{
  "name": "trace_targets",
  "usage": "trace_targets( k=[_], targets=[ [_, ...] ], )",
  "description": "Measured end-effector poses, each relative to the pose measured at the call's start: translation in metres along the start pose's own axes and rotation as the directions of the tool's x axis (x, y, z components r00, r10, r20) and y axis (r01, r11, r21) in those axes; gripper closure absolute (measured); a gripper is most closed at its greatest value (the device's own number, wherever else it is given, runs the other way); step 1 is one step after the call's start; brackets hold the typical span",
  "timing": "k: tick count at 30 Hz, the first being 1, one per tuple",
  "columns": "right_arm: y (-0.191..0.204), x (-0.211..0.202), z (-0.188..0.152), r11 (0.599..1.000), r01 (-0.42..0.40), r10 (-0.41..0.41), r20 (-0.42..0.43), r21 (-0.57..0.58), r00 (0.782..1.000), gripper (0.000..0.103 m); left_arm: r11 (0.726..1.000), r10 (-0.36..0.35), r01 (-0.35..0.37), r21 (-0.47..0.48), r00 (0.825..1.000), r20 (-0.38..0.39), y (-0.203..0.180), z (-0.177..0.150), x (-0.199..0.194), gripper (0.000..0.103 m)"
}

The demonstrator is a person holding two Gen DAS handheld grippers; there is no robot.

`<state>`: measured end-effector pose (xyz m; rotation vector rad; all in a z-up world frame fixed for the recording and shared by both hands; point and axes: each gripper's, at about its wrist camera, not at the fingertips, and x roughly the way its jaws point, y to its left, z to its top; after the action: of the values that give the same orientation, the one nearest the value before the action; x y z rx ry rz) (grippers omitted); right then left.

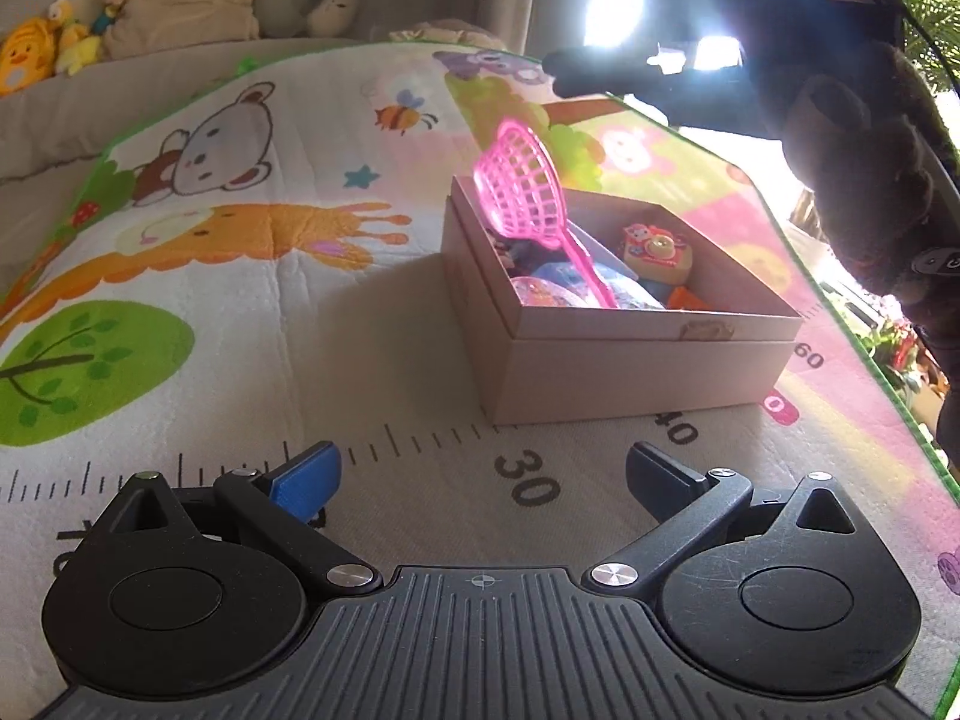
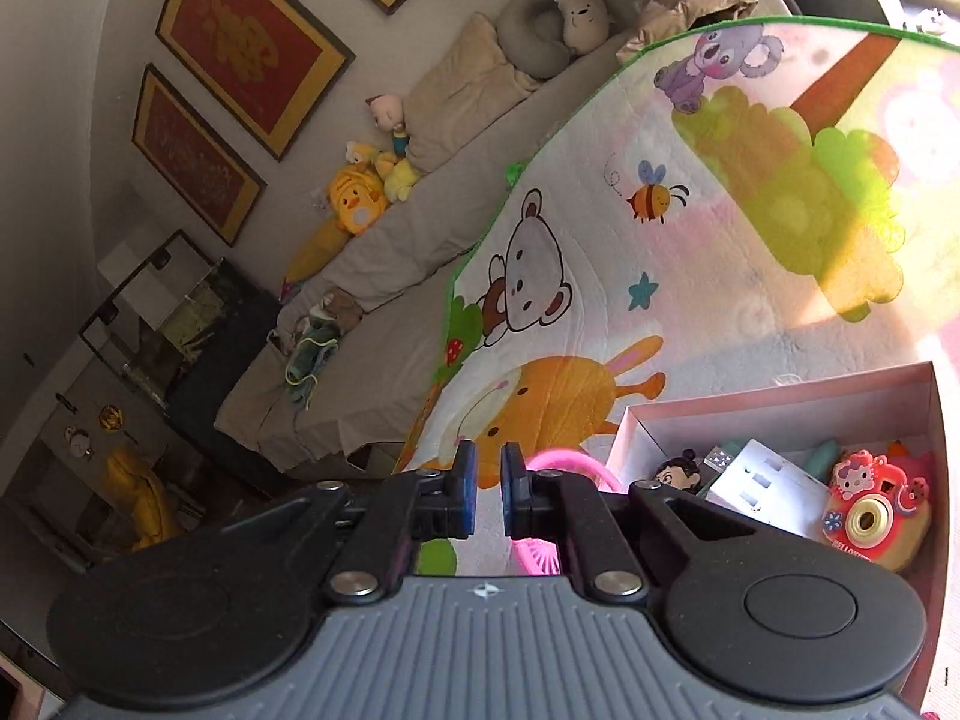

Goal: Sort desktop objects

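Left gripper (image 1: 480, 480) sits wide open with nothing in it, the box (image 1: 648, 378) of toys just ahead, pink net scoop (image 1: 528, 204) leaning out of it, while the right gripper (image 2: 487, 483) is nearly closed, empty, beside the box.

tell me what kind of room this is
Most likely a home living room or child's play area: a cartoon animal play mat covers the surface, plush toys and cushions line a sofa, and a box holds small toys.
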<state>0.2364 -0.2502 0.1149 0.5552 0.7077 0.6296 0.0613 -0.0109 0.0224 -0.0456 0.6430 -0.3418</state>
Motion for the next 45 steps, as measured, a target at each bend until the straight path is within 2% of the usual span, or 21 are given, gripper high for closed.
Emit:
trace_targets(
  k=[2,3,5,6,7,10,11,14,16,18,21,24,26,28,29,31,34,37,39,41,45],
  targets=[
    [-0.007,0.003,-0.003,0.993,0.111,-0.111,0.007,-0.034,0.994,0.095,1.000,0.015,-0.015,-0.008,1.000,-0.001,0.004,0.000,0.000,0.000],
    [-0.008,0.002,-0.007,0.977,0.201,-0.199,0.030,-0.078,0.979,0.095,1.000,0.022,-0.022,-0.017,1.000,-0.005,0.006,0.000,0.001,0.000],
    [-0.001,0.000,-0.016,0.893,0.409,-0.396,0.105,-0.188,0.912,0.091,0.999,0.029,-0.029,-0.034,0.999,-0.016,0.008,0.001,0.005,0.000],
    [0.008,-0.001,-0.027,0.815,0.508,-0.479,0.170,-0.278,0.861,0.091,0.999,0.026,-0.027,-0.040,0.999,-0.022,0.009,0.001,0.007,0.000],
    [0.014,-0.001,-0.033,0.782,0.528,-0.492,0.194,-0.331,0.849,0.089,0.999,0.023,-0.024,-0.042,0.999,-0.027,0.008,0.001,0.009,0.000],
    [0.036,-0.001,-0.051,0.770,0.470,-0.429,0.196,-0.432,0.882,0.066,1.000,0.020,-0.021,-0.023,0.999,-0.037,0.002,0.000,0.013,0.000],
    [0.043,0.001,-0.057,0.753,0.465,-0.421,0.202,-0.466,0.884,0.063,0.999,0.032,-0.032,-0.008,0.999,-0.038,-0.001,-0.001,0.013,0.000],
    [0.057,0.004,-0.071,0.691,0.523,-0.470,0.239,-0.499,0.849,0.047,0.989,0.124,-0.121,0.084,0.992,-0.029,-0.012,-0.005,0.012,0.000],
    [0.061,-0.009,-0.088,0.707,0.528,-0.473,0.241,-0.471,0.847,0.020,0.978,0.159,-0.155,0.138,0.987,-0.020,-0.016,-0.008,0.010,0.000],
    [0.067,-0.026,-0.116,0.729,0.521,-0.459,0.247,-0.445,0.853,0.001,0.971,0.178,-0.175,0.166,0.984,-0.005,-0.018,-0.010,0.006,0.000],
    [0.063,-0.049,-0.154,0.761,0.528,-0.476,0.228,-0.377,0.849,0.000,0.968,0.203,-0.202,0.147,0.979,0.007,-0.017,-0.013,0.003,0.000],
    [0.043,-0.067,-0.181,0.795,0.566,-0.536,0.186,-0.218,0.824,0.000,0.964,0.239,-0.239,0.115,0.971,0.014,-0.016,-0.013,0.005,0.000],
    [0.021,-0.070,-0.192,0.822,0.561,-0.552,0.104,-0.098,0.827,0.000,0.964,0.247,-0.243,0.110,0.969,-0.019,-0.015,-0.012,0.011,0.000],
    [-0.001,-0.066,-0.205,0.815,0.580,-0.580,0.016,0.012,0.815,0.000,0.966,0.246,-0.241,0.092,0.968,-0.052,-0.012,-0.014,0.019,0.000],
    [0.003,-0.068,-0.212,0.812,0.583,-0.580,0.074,-0.014,0.811,0.000,0.968,0.245,-0.242,0.065,0.968,-0.047,-0.009,-0.015,0.020,0.000],
    [0.012,-0.058,-0.219,0.758,0.644,-0.638,0.088,-0.099,0.765,0.000,0.966,0.256,-0.254,0.047,0.965,-0.053,-0.008,-0.013,0.022,0.000],
    [0.020,-0.030,-0.226,0.674,0.689,-0.692,0.097,-0.267,0.715,0.000,0.964,0.264,-0.263,0.032,0.963,-0.044,-0.007,-0.011,0.028,0.000],
    [0.019,-0.022,-0.220,0.663,0.701,-0.701,0.111,-0.263,0.705,0.000,0.968,0.252,-0.252,0.011,0.967,-0.045,-0.004,-0.012,0.028,0.000],
    [0.010,-0.020,-0.213,0.679,0.701,-0.696,0.110,-0.219,0.709,0.000,0.968,0.253,-0.253,0.011,0.967,-0.044,-0.004,-0.013,0.028,0.000],
    [0.007,-0.018,-0.210,0.662,0.720,-0.710,0.133,-0.208,0.691,0.000,0.967,0.255,-0.255,0.015,0.966,-0.044,-0.005,-0.012,0.029,0.000],
    [0.005,-0.020,-0.215,0.668,0.718,-0.699,0.165,-0.197,0.696,0.000,0.966,0.258,-0.258,0.017,0.965,-0.044,-0.005,-0.012,0.029,0.000]
  ],
)
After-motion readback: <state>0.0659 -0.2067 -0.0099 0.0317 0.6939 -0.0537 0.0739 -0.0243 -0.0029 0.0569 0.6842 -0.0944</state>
